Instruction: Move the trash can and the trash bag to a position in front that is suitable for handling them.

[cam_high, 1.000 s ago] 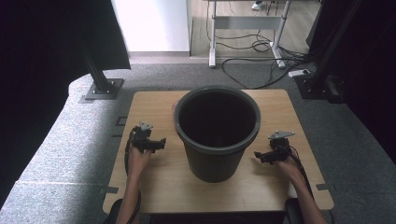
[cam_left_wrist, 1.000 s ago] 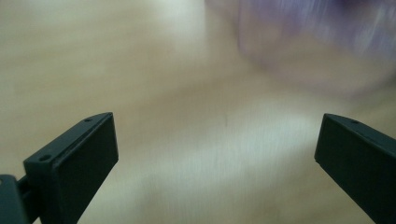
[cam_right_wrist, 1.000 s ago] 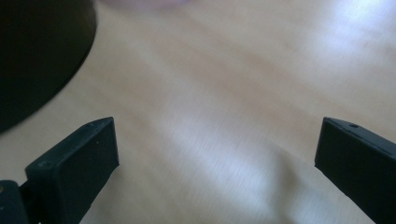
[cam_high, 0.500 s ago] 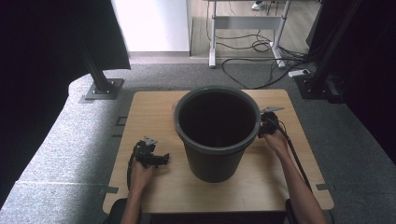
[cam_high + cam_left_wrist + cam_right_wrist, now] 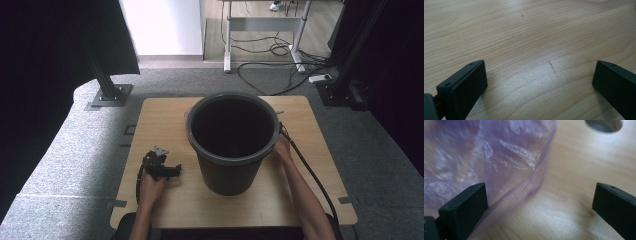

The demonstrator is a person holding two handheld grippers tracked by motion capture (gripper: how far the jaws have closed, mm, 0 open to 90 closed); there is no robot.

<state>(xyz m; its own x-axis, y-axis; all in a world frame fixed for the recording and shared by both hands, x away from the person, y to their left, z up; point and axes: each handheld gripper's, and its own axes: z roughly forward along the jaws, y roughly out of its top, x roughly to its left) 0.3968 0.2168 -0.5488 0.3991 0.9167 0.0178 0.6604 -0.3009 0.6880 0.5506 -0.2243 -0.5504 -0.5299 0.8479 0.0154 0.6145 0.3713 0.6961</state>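
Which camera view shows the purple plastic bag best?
The right gripper view: the bag lies crumpled on the table, beside the open right gripper. The high view has the bin in front; the left gripper view looks at bare wood.

Left gripper held low in left hand, jaws wide apart, right gripper jaws likewise spread, right forearm extended forward

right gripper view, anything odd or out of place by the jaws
Nothing looks damaged or spilled. A crumpled, translucent purple plastic bag lies on the wooden table, its edge reaching the one jaw; the right gripper is wide open over bare wood. The round hole in the tabletop looks deliberate.
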